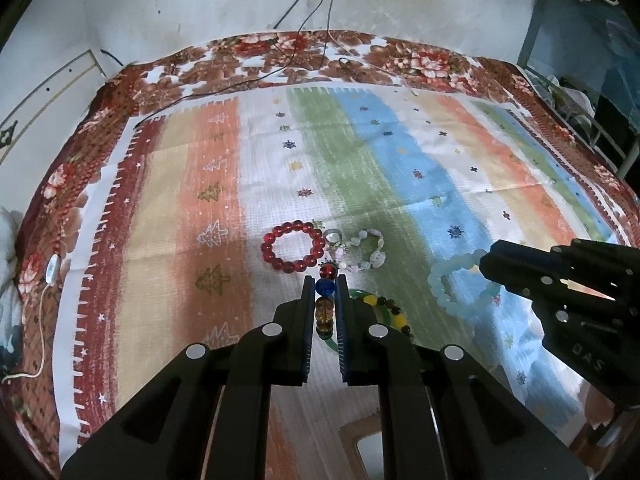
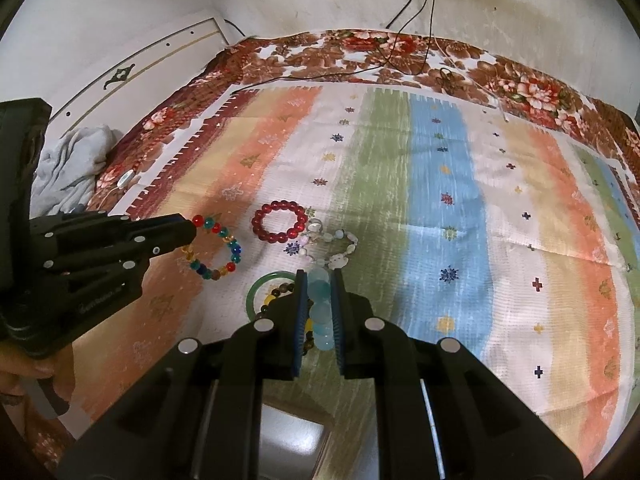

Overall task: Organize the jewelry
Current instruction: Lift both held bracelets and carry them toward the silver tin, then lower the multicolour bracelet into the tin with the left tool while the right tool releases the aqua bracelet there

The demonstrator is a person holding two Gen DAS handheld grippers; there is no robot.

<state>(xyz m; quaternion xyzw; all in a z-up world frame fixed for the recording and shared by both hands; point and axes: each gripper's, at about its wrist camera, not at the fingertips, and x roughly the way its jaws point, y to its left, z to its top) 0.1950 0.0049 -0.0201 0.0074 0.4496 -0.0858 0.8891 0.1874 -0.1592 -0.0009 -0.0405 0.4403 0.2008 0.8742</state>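
Observation:
My left gripper (image 1: 325, 280) is shut on a multicoloured bead bracelet (image 1: 324, 300), which hangs from it above the striped cloth (image 1: 400, 168); it also shows in the right wrist view (image 2: 218, 250). My right gripper (image 2: 319, 276) is shut on a pale blue bead bracelet (image 2: 322, 312), seen from the left wrist (image 1: 456, 288). On the cloth lie a red bead bracelet (image 1: 292, 246), a white stone bracelet (image 1: 366, 250) and a green bangle (image 2: 258, 292) with a dark and yellow bead bracelet (image 1: 390, 312) inside it.
A silver ring (image 1: 333, 235) lies between the red and white bracelets. Black cables (image 1: 304, 20) hang down the back wall onto the floral bedspread (image 1: 360, 52). A grey cloth (image 2: 76, 160) is bunched at the bed's left edge.

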